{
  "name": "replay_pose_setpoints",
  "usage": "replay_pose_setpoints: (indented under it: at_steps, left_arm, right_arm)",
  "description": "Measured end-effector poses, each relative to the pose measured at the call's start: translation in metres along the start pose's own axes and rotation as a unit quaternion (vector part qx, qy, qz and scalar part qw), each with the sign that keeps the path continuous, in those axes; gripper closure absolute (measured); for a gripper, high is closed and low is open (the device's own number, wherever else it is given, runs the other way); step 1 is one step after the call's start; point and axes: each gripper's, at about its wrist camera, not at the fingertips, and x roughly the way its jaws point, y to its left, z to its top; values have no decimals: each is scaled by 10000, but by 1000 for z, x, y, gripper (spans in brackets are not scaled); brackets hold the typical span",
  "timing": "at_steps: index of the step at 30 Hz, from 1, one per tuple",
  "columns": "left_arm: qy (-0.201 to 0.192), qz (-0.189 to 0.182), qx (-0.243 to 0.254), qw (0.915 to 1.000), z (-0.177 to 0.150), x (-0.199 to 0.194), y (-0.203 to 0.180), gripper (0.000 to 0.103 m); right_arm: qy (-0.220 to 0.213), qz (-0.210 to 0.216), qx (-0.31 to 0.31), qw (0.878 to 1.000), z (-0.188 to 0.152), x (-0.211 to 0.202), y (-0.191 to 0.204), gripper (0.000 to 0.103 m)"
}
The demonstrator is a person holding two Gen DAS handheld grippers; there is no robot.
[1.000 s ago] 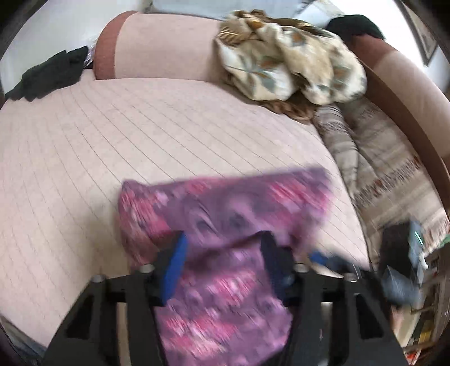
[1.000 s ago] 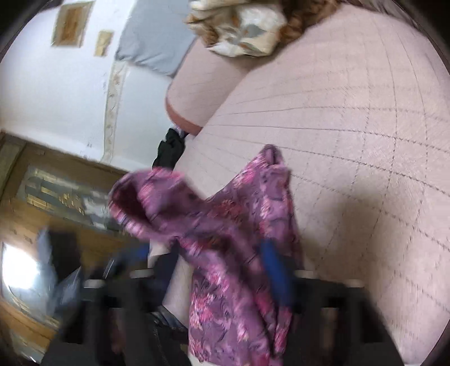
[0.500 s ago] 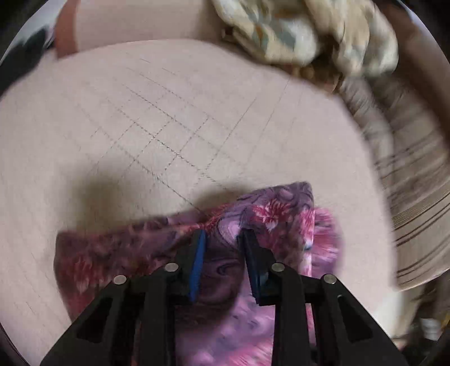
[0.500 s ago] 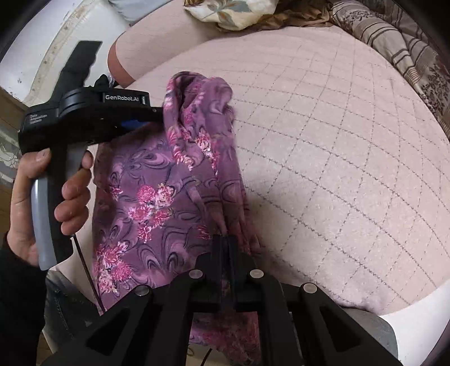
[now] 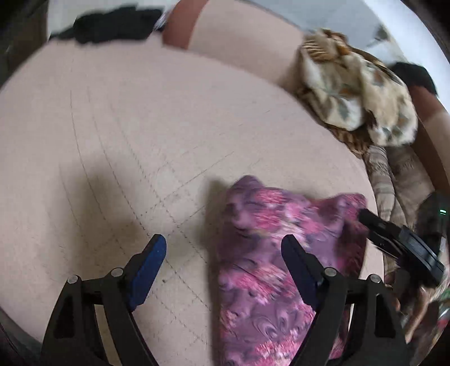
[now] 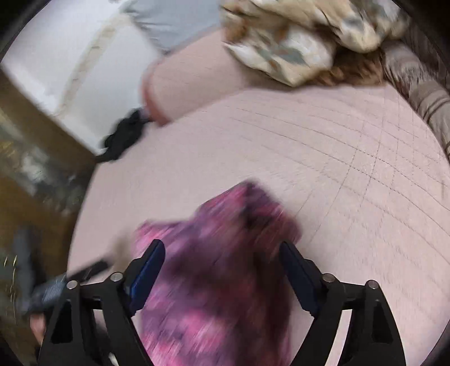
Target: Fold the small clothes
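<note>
A purple and pink floral garment (image 5: 270, 253) lies bunched on the pink quilted bed (image 5: 140, 140) near its front edge. My left gripper (image 5: 223, 247) is open and empty, with the garment under its right finger. My right gripper (image 6: 220, 254) is open above the same garment (image 6: 213, 253), which lies between its fingers, blurred by motion. The right gripper also shows in the left wrist view (image 5: 399, 245) at the garment's right edge.
A beige patterned blanket (image 5: 360, 95) is heaped at the bed's far right, with striped bedding (image 5: 393, 174) beside it. Dark clothes (image 5: 112, 22) lie at the far left corner by the pink bolster (image 5: 239, 42). A wooden cabinet (image 6: 36, 169) stands left of the bed.
Both grippers have opened and let go of the garment, which now lies bunched on the bed. Both cameras have pulled back and are moving.
</note>
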Motion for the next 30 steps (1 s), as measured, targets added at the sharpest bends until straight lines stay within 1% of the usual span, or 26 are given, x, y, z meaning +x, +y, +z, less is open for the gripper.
replay_pose_setpoints:
  at_steps: [1, 2, 3, 5, 7, 8, 9, 10, 11, 12, 13, 14, 15, 16, 17, 18, 19, 20, 21, 23, 24, 25, 26, 28, 29, 30]
  left_arm:
    - [65, -88, -68, 9999, 4, 10, 1, 20]
    - [100, -304, -97, 9994, 7, 17, 2, 20]
    - [150, -613, -120, 9979, 10, 24, 1, 20]
    - [199, -995, -197, 9946, 16, 37, 0, 20]
    - [168, -933, -200, 9953, 23, 53, -3, 20]
    - [170, -808, -268, 9962, 26, 62, -4, 20]
    - [275, -905, -334, 9950, 30, 74, 0, 20]
    - [382, -1032, -545, 9924, 31, 78, 7, 20]
    - [432, -1164, -747, 9894, 30, 77, 11, 20]
    - [459, -1289, -918, 9863, 28, 72, 16, 20]
    - [413, -1303, -967, 9859, 25, 64, 18, 20]
    - [325, -1220, -919, 9877, 21, 56, 18, 20]
    - [242, -1174, -847, 9892, 18, 50, 17, 20]
    - [231, -1203, -822, 9891, 16, 48, 16, 20]
    - [310, -1296, -806, 9878, 13, 50, 13, 20]
    - [395, -1341, -798, 9870, 13, 55, 11, 20]
    - [493, -1348, -828, 9862, 12, 61, 7, 24]
    - [565, -1407, -866, 9846, 11, 66, 5, 30]
    - [652, -1525, -882, 9822, 10, 71, 3, 34]
    - [671, -1522, -982, 9812, 10, 76, 3, 39]
    - [683, -1573, -1071, 9793, 9, 77, 6, 39]
    - [668, -1651, -1171, 9770, 8, 76, 9, 39]
    - [656, -1686, -1209, 9760, 6, 76, 10, 39]
    - [610, -1720, -1311, 9744, 2, 75, 12, 39]
    - [571, -1724, -1355, 9740, 0, 74, 12, 39]
    - [527, -1692, -1353, 9748, -1, 73, 11, 40]
  right_arm:
    - [181, 7, 202, 9996, 8, 19, -14, 51]
    - [258, 9, 396, 9989, 10, 29, -23, 87]
    - [286, 86, 599, 9978, 9, 35, -32, 97]
    - [209, 365, 910, 9950, 2, 36, -49, 97]
    - [88, 589, 921, 9940, 1, 32, -57, 97]
    - [140, 606, 829, 9946, 3, 37, -60, 96]
    - [266, 523, 825, 9949, 3, 42, -63, 96]
    - [440, 410, 947, 9937, 1, 51, -70, 96]
    - [459, 548, 1181, 9904, 0, 53, -78, 96]
    - [402, 697, 1280, 9885, -1, 49, -80, 94]
    - [357, 742, 1236, 9889, -1, 43, -79, 91]
    - [322, 751, 1198, 9894, -3, 37, -78, 79]
    - [313, 794, 1174, 9894, -6, 32, -76, 59]
    - [340, 965, 1155, 9880, -9, 28, -74, 51]
    - [360, 1125, 1181, 9859, -12, 27, -74, 42]
    - [380, 1208, 1228, 9843, -14, 27, -73, 40]
    - [441, 1275, 1297, 9823, -17, 31, -72, 41]
    - [398, 1206, 1372, 9824, -18, 29, -74, 43]
    - [278, 1138, 1518, 9814, -22, 25, -77, 43]
    - [20, 1065, 1602, 9813, -29, 8, -82, 42]
    - [-14, 975, 1616, 9820, -32, 2, -84, 36]
    - [60, 852, 1684, 9820, -39, 1, -91, 31]
    - [228, 865, 1760, 9803, -44, 7, -94, 25]
    - [615, 1022, 1793, 9765, -47, 24, -94, 25]
    - [640, 1065, 1687, 9778, -44, 26, -90, 25]
    - [672, 1232, 1578, 9775, -43, 27, -84, 36]
